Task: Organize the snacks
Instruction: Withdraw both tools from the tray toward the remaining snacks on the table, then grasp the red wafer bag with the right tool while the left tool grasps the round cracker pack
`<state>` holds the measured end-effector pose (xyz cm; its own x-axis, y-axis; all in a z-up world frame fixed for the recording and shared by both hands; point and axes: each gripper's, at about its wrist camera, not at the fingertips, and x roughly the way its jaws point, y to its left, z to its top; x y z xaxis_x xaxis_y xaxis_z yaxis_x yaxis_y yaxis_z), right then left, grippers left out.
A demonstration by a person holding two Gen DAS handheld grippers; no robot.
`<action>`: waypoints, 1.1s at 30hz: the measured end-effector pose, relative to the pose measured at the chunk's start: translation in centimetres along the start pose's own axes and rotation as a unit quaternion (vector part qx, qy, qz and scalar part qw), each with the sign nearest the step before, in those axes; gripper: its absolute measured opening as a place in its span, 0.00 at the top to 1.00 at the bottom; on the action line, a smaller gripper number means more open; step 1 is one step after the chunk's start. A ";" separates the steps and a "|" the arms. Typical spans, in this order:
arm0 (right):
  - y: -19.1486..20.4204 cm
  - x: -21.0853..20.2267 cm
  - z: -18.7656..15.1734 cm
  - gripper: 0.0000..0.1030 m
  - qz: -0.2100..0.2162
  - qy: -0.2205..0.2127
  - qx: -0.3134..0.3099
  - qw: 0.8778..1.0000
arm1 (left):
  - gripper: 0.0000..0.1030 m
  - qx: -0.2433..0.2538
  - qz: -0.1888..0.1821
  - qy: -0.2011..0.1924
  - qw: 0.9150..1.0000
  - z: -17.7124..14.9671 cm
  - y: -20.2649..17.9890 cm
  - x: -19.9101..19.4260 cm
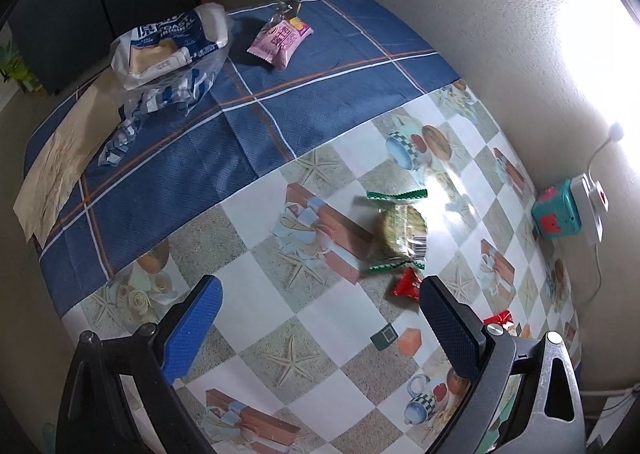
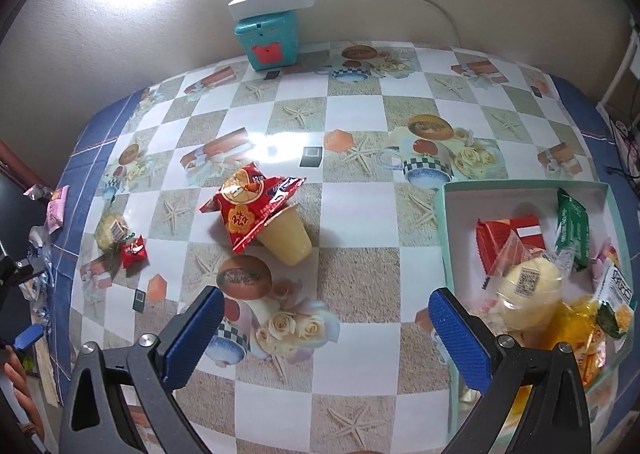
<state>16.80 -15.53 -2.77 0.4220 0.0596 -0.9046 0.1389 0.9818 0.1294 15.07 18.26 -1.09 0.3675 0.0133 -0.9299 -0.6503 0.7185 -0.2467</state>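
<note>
Your right gripper (image 2: 324, 324) hangs spread and empty over bare cloth, box (image 2: 450, 222) rim just right; left gripper (image 1: 320, 314) spread too, candy (image 1: 406, 283) near its right finger.

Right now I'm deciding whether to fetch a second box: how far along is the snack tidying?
Partly done. The pale green box already holds several packets and a wrapped yellow bun. Nothing is in hand: the left tool and right tool are both open. Still loose: the red packet on the pudding cup, the green-edged cracker, a small red candy, the pink packet and the toast bag.
</note>
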 end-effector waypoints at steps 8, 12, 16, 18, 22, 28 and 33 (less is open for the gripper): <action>-0.9 0.4 1.0 0.00 0.026 -0.020 0.020 0.999 | 0.04 0.024 -0.014 0.018 0.999 0.0 -1.4 1.4; -0.7 0.6 1.7 0.00 0.039 -0.037 0.019 0.998 | 0.04 0.038 -0.017 0.020 0.999 0.2 -2.3 2.0; 0.1 1.1 2.2 0.00 0.055 -0.048 0.006 0.997 | 0.04 0.041 -0.020 0.016 0.999 0.7 -2.8 2.5; 0.7 1.6 2.3 0.00 0.057 -0.051 -0.006 0.997 | 0.04 0.037 -0.024 0.012 0.999 1.1 -3.1 2.8; 1.9 2.9 2.5 0.00 0.063 -0.052 -0.031 0.996 | 0.04 0.042 -0.019 0.000 0.999 1.7 -4.0 3.8; 3.8 4.9 3.2 0.00 0.061 -0.057 -0.067 0.994 | 0.04 0.076 -0.010 -0.005 0.997 1.5 -6.3 6.0; 4.7 6.9 3.4 0.00 0.050 -0.048 -0.086 0.994 | 0.04 0.092 -0.003 -0.007 0.996 1.3 -7.4 7.8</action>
<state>23.37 -11.09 -7.00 0.5099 0.1485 -0.8473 -0.0587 0.9887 0.1379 23.61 13.91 -6.11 0.3810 0.0166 -0.9244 -0.5156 0.8337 -0.1975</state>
